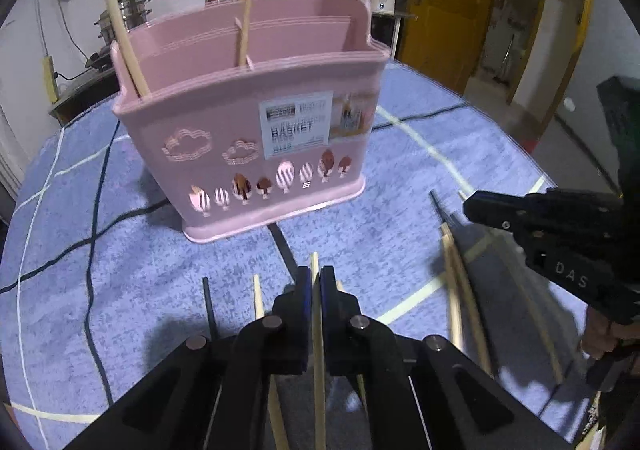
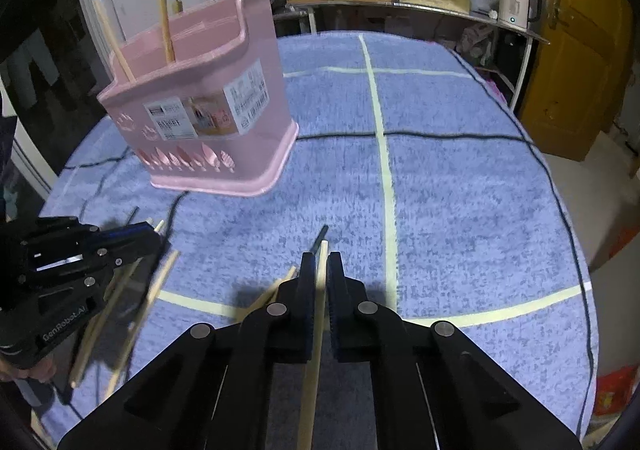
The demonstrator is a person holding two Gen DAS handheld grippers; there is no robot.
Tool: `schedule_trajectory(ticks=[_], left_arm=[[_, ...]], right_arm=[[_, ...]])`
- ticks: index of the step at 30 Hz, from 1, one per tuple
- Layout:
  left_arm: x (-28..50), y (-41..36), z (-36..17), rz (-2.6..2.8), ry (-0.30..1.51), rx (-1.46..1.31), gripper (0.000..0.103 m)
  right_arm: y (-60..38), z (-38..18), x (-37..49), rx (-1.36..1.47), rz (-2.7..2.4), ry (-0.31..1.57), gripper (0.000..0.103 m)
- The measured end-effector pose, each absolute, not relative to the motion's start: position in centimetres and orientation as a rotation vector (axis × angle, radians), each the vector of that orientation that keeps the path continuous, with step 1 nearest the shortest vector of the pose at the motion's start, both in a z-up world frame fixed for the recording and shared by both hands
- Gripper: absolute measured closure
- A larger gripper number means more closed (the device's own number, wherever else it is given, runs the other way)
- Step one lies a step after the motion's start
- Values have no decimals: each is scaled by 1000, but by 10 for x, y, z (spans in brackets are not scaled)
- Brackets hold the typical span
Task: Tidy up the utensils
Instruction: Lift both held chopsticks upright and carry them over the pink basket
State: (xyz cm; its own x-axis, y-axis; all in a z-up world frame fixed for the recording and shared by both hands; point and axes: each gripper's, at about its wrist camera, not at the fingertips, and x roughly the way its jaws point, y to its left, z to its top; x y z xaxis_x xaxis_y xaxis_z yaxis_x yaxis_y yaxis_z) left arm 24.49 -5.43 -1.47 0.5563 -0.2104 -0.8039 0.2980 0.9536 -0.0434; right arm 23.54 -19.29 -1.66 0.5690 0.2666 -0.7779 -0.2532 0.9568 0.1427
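- Left wrist view: the left gripper (image 1: 316, 282) is clamped on a pale wooden chopstick (image 1: 319, 350), its padded jaws pressed flat on the thin stick. Ahead stands the pink basket (image 1: 248, 138), smooth moulded plastic with cloud and tree cut-outs, on a nubby blue tablecloth (image 1: 120, 290) crossed by cream and dark lines. Two chopsticks (image 1: 120, 26) already lean upright in its compartments. More loose chopsticks (image 1: 460, 290) lie on the cloth to the right, near the other gripper.
- Right wrist view: the right gripper (image 2: 319, 270) is likewise closed on a wooden chopstick (image 2: 314, 350), a dark stick (image 2: 320, 236) showing just past its tip (whether that one is held too, I cannot tell). The pink basket (image 2: 200, 110) sits well off to the upper left.
- The step in hand looks like pick-up; next, each stick needs lifting, tipping upright and dropping into a compartment.
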Motion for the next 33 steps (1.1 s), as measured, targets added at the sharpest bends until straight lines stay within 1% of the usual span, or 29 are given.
schedule_trajectory(ticks=[11,17,23,33], left_arm=[[214,-31,82,-333,744,59,99],[199,-21,120,-334,671,45,99],[190,-18,136,-335,639,38,99],[190,-12,144,-335,634,33,99]], right_arm=[[-195,53,212,57,370,747,98],[-194,82,200,62,391,670,98],[-193,99,192,60,403,626,98],[-187,118,182,42,430,572,98]])
